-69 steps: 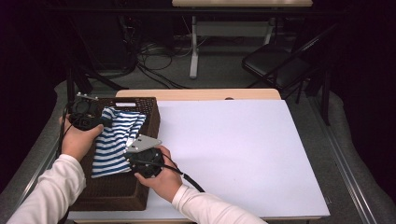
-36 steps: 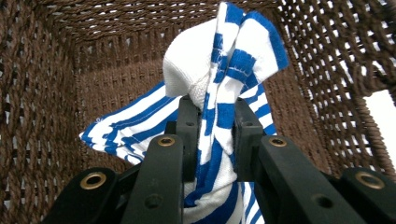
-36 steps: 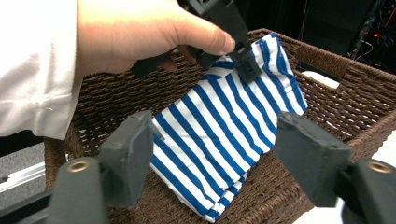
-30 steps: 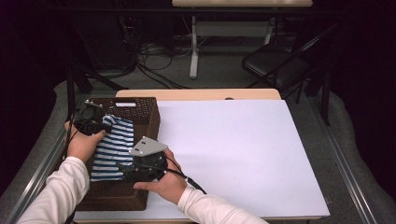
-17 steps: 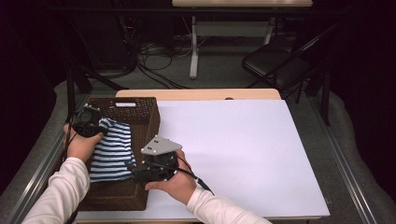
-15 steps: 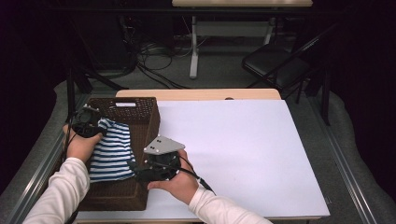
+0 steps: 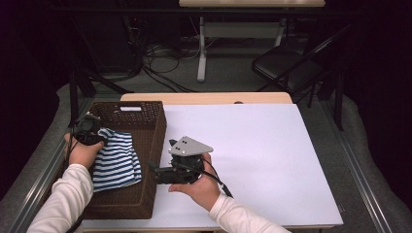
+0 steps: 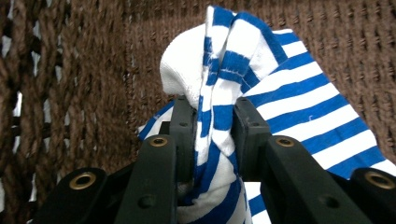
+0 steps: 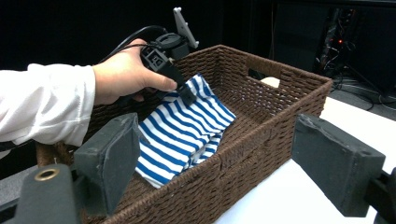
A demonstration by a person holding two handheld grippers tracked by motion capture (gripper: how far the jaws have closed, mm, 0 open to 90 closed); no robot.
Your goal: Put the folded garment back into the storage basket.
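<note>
Both arms are in plain white long sleeves (image 7: pixel 68 194), cuffs ending at the wrists. The black plastic left tongs (image 8: pixel 212 116) have two chunky flat jaws with brass-ringed screw holes along the arms. The black right tongs (image 7: pixel 155 171) carry a grey three-cornered plate (image 7: pixel 190 144) with small dots on top, plus a thin black cable (image 7: pixel 217 177) trailing back over the wrist.

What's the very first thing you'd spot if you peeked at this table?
The blue-and-white striped cloth jumps out first, lying inside the brown woven basket at the table's left side. The left tongs pinch a bunched fold of it, though they have just been opening a little. The right tongs stand wide open beside the basket, holding nothing.
</note>
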